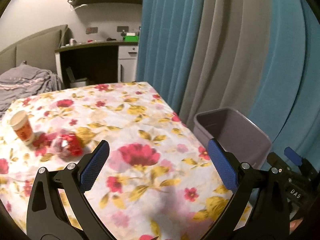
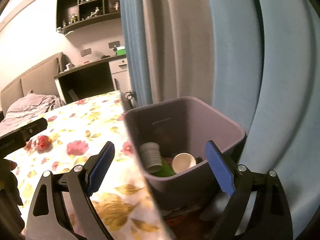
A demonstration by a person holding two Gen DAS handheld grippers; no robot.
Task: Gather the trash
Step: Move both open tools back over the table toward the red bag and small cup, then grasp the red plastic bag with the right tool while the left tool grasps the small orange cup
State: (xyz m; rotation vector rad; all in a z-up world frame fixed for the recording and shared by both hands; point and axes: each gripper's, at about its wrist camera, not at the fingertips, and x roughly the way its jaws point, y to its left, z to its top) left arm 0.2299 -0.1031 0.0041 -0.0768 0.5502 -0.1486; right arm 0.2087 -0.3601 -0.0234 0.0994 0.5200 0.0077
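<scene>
Left wrist view showed the paper cup [image 1: 21, 127] standing upright at the far left of the flowered surface [image 1: 140, 120], with the crumpled red wrapper [image 1: 68, 146] just beside it on its right — both pieces of trash not yet collected. The left hand-held gripper [image 1: 158, 164] hung above the middle of the cloth, its jaws spread wide and nothing between them.

The likeliest slip, as I judged it, lay with the cup: it looked light and stood near the left edge, so a jaw arriving off-centre could tip it or push it off. The wrapper blended with the red flowers printed on the cloth and was blurred, so a grasp could close on fabric and drag the cloth instead. Between the trash and the right-hand edge the cloth lay bare, giving open room to travel.

Further right, the purple bin [image 2: 180, 120] stood close against that edge with curtains [image 2: 230, 60] right behind it. Right wrist view showed a grey ribbed cup [image 2: 151, 156], something green [image 2: 164, 171] and a white cup [image 2: 184, 162] already lying inside. The right hand-held gripper [image 2: 160, 167] hovered over the bin's near rim — also wide open and holding nothing. A carry coming in low could catch the rim or spill short into the gap.
</scene>
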